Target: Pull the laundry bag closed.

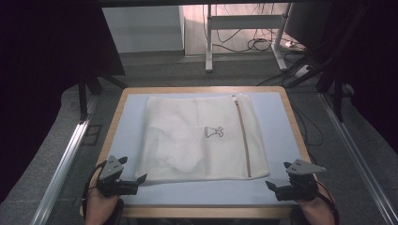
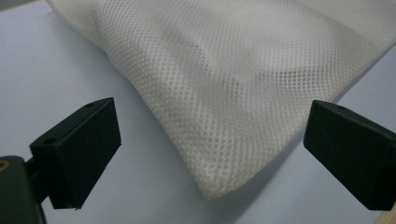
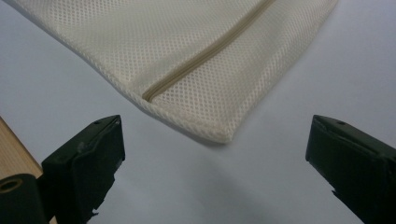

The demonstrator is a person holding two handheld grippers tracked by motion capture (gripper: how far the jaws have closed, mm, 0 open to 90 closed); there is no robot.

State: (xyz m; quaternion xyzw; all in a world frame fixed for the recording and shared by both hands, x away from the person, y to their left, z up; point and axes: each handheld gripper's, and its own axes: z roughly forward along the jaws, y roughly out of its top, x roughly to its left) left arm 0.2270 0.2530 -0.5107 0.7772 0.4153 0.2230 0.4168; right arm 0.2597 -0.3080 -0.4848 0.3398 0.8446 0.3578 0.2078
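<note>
High view shows, at the lower left of the frame, the left tool (image 1: 136,180), its jaws apart and empty, pointing right toward the near left corner of a white mesh laundry bag (image 1: 187,140). The bag lies flat across the middle of the pale blue worktop (image 1: 277,122), its long axis running away from the person, with a tan zipper (image 1: 242,136) down its right side and a small printed mark (image 1: 214,132) near the centre.

In the left gripper view the bag's (image 2: 224,93) rounded corner sits between the two spread jaws but just ahead of them, not yet touched.

At the lower right of the high view the right tool (image 1: 274,186) is likewise spread wide and empty, aimed left at the bag's near right corner. In the right gripper view that corner of the bag (image 3: 187,51), with the zipper's (image 3: 205,53) end close by, lies ahead of the jaws and a little farther off.

Each corner lies straight ahead of its own tool; the left one looks nearer to its corner, so a short forward push would probably bring it between the jaws first.
</note>
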